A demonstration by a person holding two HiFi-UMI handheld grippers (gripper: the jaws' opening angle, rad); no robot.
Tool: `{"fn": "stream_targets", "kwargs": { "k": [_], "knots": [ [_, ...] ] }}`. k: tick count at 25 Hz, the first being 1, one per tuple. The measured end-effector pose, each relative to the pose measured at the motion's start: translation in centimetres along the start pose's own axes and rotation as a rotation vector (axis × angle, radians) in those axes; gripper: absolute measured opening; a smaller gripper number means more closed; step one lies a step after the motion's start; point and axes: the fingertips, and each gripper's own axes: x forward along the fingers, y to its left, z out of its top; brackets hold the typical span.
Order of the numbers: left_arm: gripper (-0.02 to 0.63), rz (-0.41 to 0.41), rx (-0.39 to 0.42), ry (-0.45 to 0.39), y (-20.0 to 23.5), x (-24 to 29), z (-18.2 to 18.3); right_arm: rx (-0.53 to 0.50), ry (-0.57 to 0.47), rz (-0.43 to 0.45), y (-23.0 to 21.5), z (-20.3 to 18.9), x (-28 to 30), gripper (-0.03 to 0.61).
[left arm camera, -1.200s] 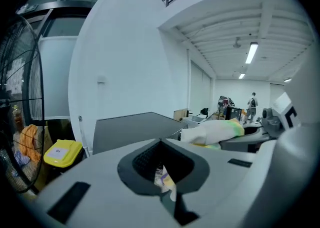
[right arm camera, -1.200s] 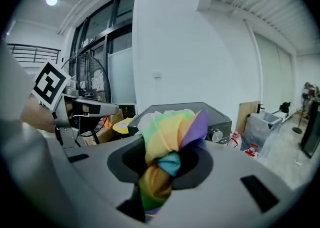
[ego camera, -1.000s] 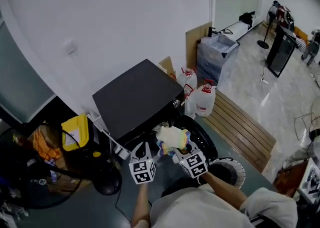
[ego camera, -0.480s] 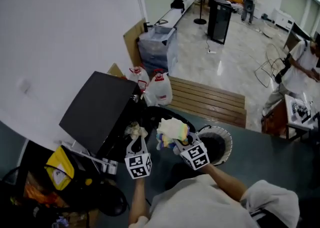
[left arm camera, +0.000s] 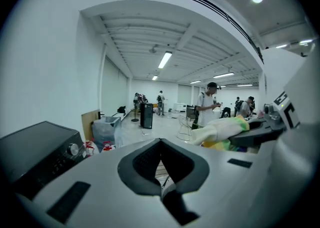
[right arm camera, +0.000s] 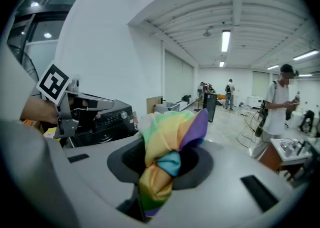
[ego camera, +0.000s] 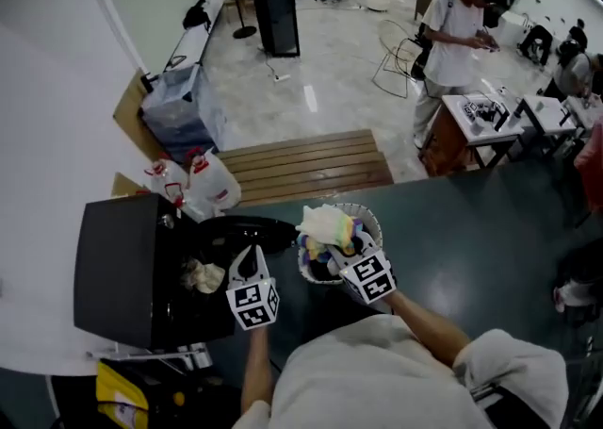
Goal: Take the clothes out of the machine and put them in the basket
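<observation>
In the head view, the black washing machine [ego camera: 118, 267] stands at the left with its round door [ego camera: 240, 227] swung open. A pale cloth [ego camera: 203, 276] lies at its mouth. My right gripper [ego camera: 332, 250] is shut on a bunched rainbow-striped cloth [ego camera: 325, 226] right above the white-rimmed basket [ego camera: 375, 220], which holds other clothes. In the right gripper view the rainbow cloth [right arm camera: 167, 144] bulges out between the jaws of that gripper [right arm camera: 167, 167]. My left gripper [ego camera: 247, 262] hovers between machine and basket, a little right of the pale cloth; in its own view [left arm camera: 160, 144] the tips meet with nothing held.
Two water jugs [ego camera: 212, 187] and a wrapped bin [ego camera: 184, 111] stand behind the machine. A wooden pallet [ego camera: 301, 168] lies beyond the basket. A person [ego camera: 452, 41] stands by a small table [ego camera: 480, 116] at the far right. More people are at the back.
The view has swung right. Both grippers moved from the machine's door toward the basket; the right one carried the rainbow cloth over it. The pale cloth now lies left of the left gripper.
</observation>
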Motion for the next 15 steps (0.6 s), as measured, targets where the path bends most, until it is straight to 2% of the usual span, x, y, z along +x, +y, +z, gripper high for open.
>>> {"fn": "stream_targets", "kwargs": {
  "k": [3,6,15],
  "knots": [
    [0.018,-0.060,0.010,0.020,-2.9,3.3,0.0,0.037,0.027,-0.060,-3.7,-1.6,-0.2,0.115],
    [0.018,-0.093,0.008,0.060,-5.7,6.1,-0.6,0.069,0.063,-0.082,-6.9,-3.4,-0.2,0.115],
    [0.018,-0.094,-0.021,0.178,-9.0,13.5,-3.4,0.151,0.203,-0.048,-13.0,-10.2,5.2,0.117]
  ]
}}
